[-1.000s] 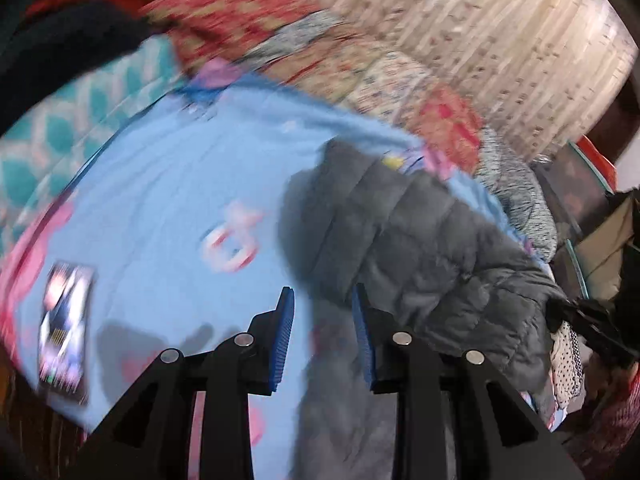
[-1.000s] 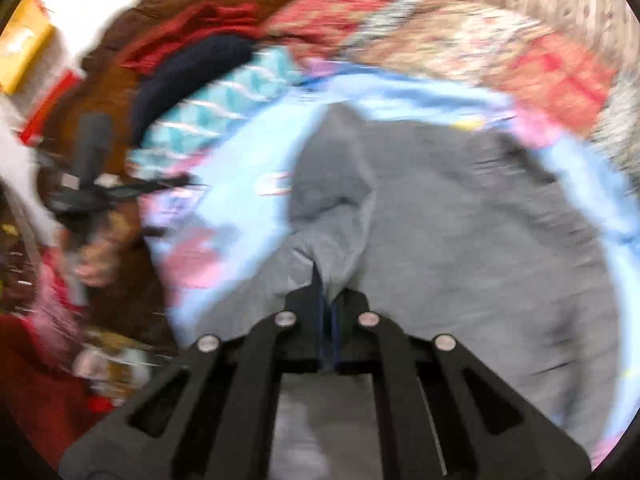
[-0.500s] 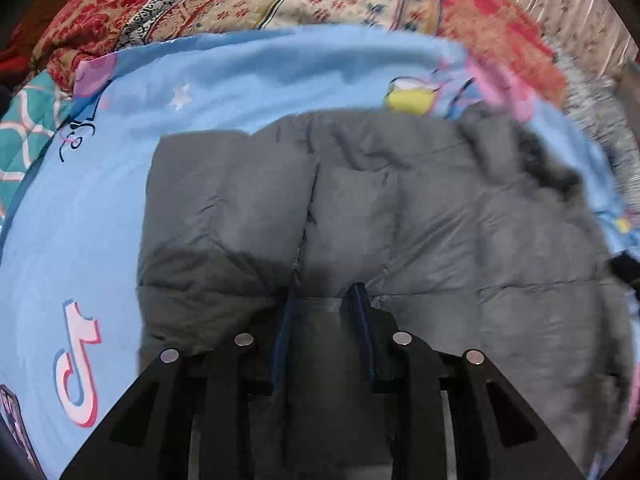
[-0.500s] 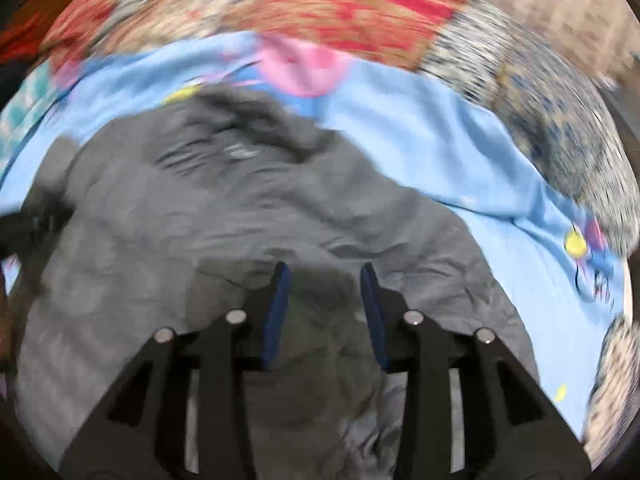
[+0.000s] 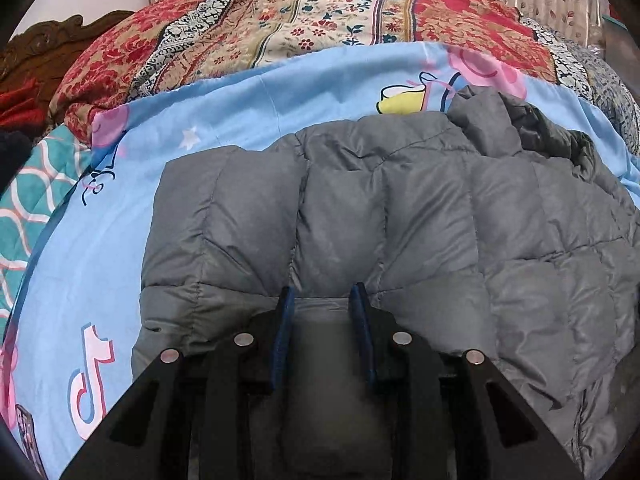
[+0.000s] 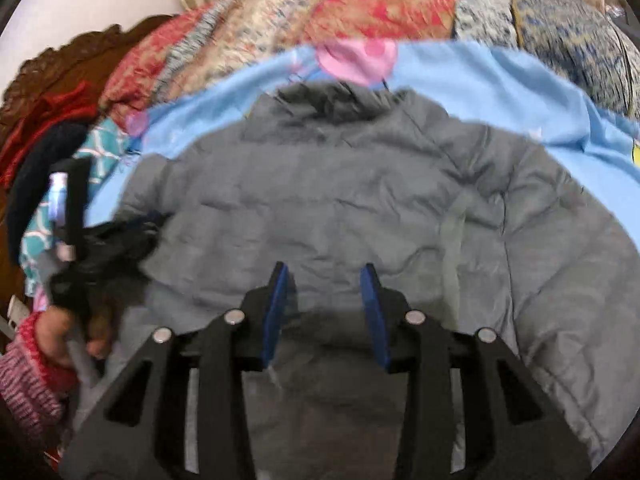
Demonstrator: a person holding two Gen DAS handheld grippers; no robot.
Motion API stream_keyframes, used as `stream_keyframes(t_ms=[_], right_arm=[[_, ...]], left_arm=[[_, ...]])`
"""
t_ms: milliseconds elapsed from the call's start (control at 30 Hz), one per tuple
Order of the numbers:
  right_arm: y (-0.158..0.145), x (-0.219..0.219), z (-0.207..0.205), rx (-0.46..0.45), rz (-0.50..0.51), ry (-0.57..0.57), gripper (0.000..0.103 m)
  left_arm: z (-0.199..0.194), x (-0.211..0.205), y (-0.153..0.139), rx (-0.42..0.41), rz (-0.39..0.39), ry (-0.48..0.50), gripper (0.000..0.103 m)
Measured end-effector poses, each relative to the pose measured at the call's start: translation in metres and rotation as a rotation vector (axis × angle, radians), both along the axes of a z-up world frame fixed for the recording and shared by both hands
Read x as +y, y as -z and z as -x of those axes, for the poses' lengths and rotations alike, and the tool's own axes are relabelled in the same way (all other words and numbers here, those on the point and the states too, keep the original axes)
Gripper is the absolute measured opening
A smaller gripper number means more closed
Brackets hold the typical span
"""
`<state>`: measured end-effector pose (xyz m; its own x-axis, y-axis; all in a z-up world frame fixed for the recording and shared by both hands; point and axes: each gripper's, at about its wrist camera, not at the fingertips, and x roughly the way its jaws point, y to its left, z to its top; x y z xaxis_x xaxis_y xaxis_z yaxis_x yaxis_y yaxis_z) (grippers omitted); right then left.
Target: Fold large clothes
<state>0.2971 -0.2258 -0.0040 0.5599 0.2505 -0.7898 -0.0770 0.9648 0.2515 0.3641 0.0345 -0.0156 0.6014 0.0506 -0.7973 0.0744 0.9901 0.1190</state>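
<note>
Grey quilted puffer jacket [image 5: 400,216] lies spread across a light blue cartoon-print bedsheet [image 5: 100,248] on a bed, its hood or collar bunched toward the far edge beside a heap of red and cream patterned quilts [image 5: 312,20]. The left gripper [image 5: 322,300] sits low over the jacket's near part, blue-padded fingers parted with a ridge of padded fabric between them, not clamped. The right gripper [image 6: 325,280] hovers over the jacket's middle, jaws spread wide and holding nothing; that view is blurred, so whether its tips touch the cloth cannot be told. The person's left hand [image 6: 60,332], in a pink knit cuff, shows at the near left of the right-wrist view.

Risks, as a judgement: the shell looks slick and puffy, so a shallow pinch could slide off or catch only the top layer, leaving the fold lopsided. Pulling one side alone may drag the whole jacket, and perhaps the sheet, toward the bed's edge. The bunched hood could get trapped inside a fold and make a lump.

Open room: bare sheet lies to the jacket's left and along the far right corner. The quilts crowd the far edge. A dark carved headboard [image 5: 44,40] stands at the left end.
</note>
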Motion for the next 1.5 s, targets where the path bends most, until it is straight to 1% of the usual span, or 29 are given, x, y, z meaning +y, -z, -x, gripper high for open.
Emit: stream_keyframes(t_ms=[33,100,167,233,333,467,533,567,600,633,767,833,867,900,933,967,1000,1100,1133,1167,1200,1267,1300,1333,1367,1433,1500], right_arm=[[0.005,-0.004,-0.002,0.006,0.005,0.023,0.036],[0.013,-0.013,-0.006,0.019,0.045,0.086,0.036],[0.017,-0.024,-0.007,0.026,0.029,0.129,0.036],[0.022,-0.031,-0.009,0.043,-0.005,0.145,0.036],[0.018,-0.033,-0.007,0.037,-0.01,0.155,0.036],[-0.007,-0.047,0.006,-0.084,-0.017,0.232,0.036],[-0.011,-0.054,0.01,-0.102,-0.02,0.251,0.043],[-0.011,-0.055,0.008,-0.099,-0.024,0.252,0.051],[-0.009,-0.057,0.006,-0.09,-0.03,0.251,0.053],[-0.007,-0.06,0.004,-0.078,-0.04,0.254,0.053],[0.015,-0.063,-0.005,0.02,-0.125,0.236,0.056],[0.022,-0.055,-0.008,0.051,-0.112,0.221,0.056],[0.024,-0.051,-0.008,0.052,-0.103,0.21,0.055],[0.022,-0.046,-0.007,0.036,-0.087,0.194,0.037],[0.019,-0.041,-0.006,0.019,-0.062,0.187,0.028],[0.014,-0.038,-0.003,-0.003,-0.035,0.189,0.015],[0.008,-0.035,0.0,-0.042,-0.004,0.193,0.008],[-0.009,-0.027,0.007,-0.138,0.082,0.194,0.007],[-0.012,-0.024,0.009,-0.162,0.122,0.192,0.007],[-0.011,-0.022,0.007,-0.164,0.156,0.189,0.008],[-0.007,-0.022,0.003,-0.141,0.173,0.185,0.008],[0.016,-0.026,-0.009,-0.04,0.225,0.211,0.008],[0.027,-0.029,-0.013,0.0,0.222,0.206,0.014],[0.037,-0.034,-0.016,0.021,0.186,0.203,0.016],[0.039,-0.039,-0.014,0.012,0.158,0.212,0.017],[0.033,-0.044,-0.013,0.015,0.125,0.227,0.018],[0.02,-0.055,-0.003,0.006,0.073,0.263,0.027]], left_arm=[[0.001,0.001,0.0,-0.004,0.002,0.001,0.047],[-0.001,0.0,0.002,-0.009,0.005,0.002,0.047],[0.001,0.0,0.003,-0.021,0.003,0.005,0.047],[0.003,-0.002,0.005,-0.034,-0.001,0.012,0.047],[0.005,-0.002,0.006,-0.047,-0.003,0.014,0.047],[0.005,0.001,0.006,-0.049,0.015,0.013,0.047],[0.005,0.001,0.007,-0.05,0.014,0.013,0.047],[0.005,0.001,0.008,-0.052,0.013,0.013,0.047],[0.005,0.002,0.008,-0.053,0.012,0.013,0.047],[0.005,0.001,0.008,-0.054,0.012,0.013,0.047],[0.006,0.001,0.008,-0.055,0.013,0.013,0.047],[0.006,0.001,0.008,-0.055,0.012,0.014,0.047],[0.006,0.001,0.008,-0.055,0.011,0.014,0.047],[0.005,0.002,0.009,-0.055,0.01,0.014,0.047],[0.005,0.002,0.009,-0.055,0.01,0.014,0.047],[0.006,0.001,0.009,-0.055,0.01,0.014,0.047],[0.006,0.002,0.009,-0.055,0.01,0.014,0.047],[0.006,0.002,0.009,-0.056,0.008,0.014,0.047],[0.006,0.002,0.009,-0.056,0.007,0.014,0.047],[0.006,0.001,0.009,-0.056,0.006,0.015,0.047],[0.006,0.001,0.009,-0.057,0.003,0.015,0.047],[0.006,0.0,0.01,-0.058,-0.002,0.015,0.047],[0.006,0.0,0.01,-0.059,-0.002,0.016,0.047],[0.006,-0.001,0.011,-0.061,-0.006,0.018,0.047],[0.006,-0.001,0.012,-0.062,-0.01,0.018,0.047],[0.007,-0.003,0.013,-0.065,-0.022,0.018,0.047],[0.006,-0.003,0.013,-0.064,-0.027,0.018,0.047]])
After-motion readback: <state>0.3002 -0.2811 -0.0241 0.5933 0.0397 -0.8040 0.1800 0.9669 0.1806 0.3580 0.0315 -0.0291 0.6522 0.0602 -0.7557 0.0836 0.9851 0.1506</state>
